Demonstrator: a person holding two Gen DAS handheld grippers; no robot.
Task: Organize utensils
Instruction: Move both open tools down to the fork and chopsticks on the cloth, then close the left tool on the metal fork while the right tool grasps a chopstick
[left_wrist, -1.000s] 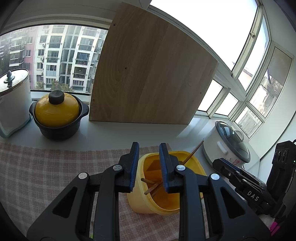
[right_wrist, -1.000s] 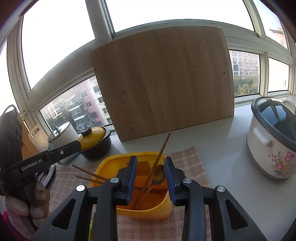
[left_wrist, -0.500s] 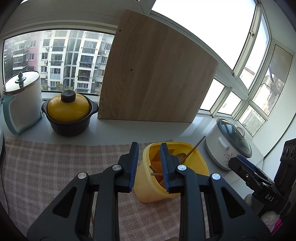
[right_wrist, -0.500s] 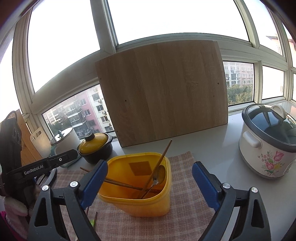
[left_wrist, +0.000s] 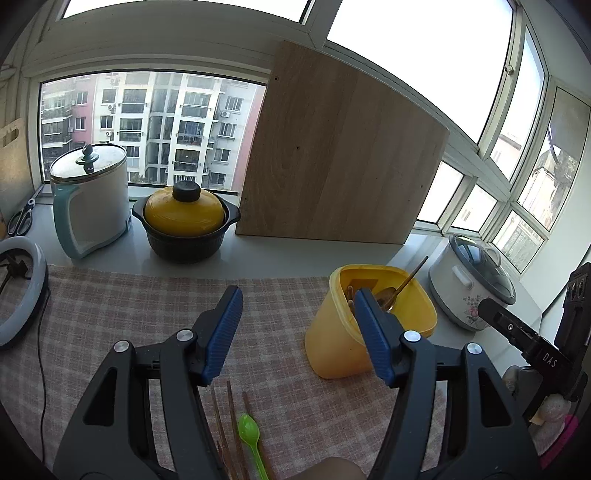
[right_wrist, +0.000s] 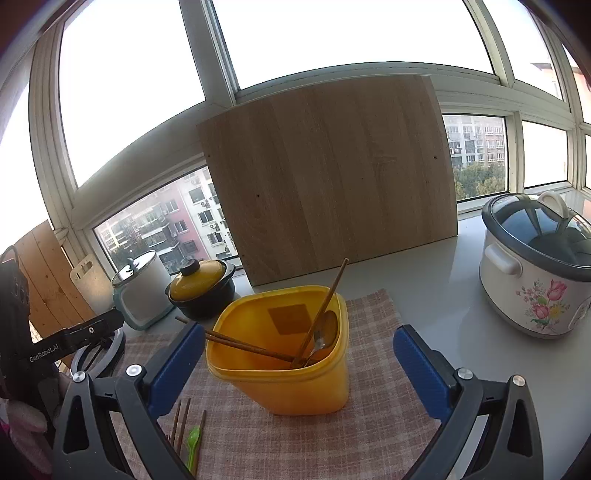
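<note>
A yellow plastic holder (right_wrist: 295, 365) stands on the checked cloth (right_wrist: 373, 435). It holds wooden chopsticks (right_wrist: 247, 345) and a metal spoon (right_wrist: 324, 334). It also shows in the left wrist view (left_wrist: 354, 332), to the right. My left gripper (left_wrist: 299, 332) is open and empty, above the cloth to the left of the holder. My right gripper (right_wrist: 299, 363) is open and empty, its jaws wide on either side of the holder and short of it. A green plastic spoon (left_wrist: 249, 439) and several brown chopsticks (left_wrist: 231, 428) lie on the cloth near me; they also show in the right wrist view (right_wrist: 192, 443).
A large wooden board (left_wrist: 340, 155) leans on the window at the back. A yellow-lidded black pot (left_wrist: 184, 225), a white kettle (left_wrist: 88, 199) and a ring light (left_wrist: 18, 291) stand at the left. A flowered rice cooker (right_wrist: 535, 266) stands at the right.
Both grippers have pulled back and up from the holder and opened wide. The left one has shifted left, so the spoon and chopsticks on the cloth now show.
</note>
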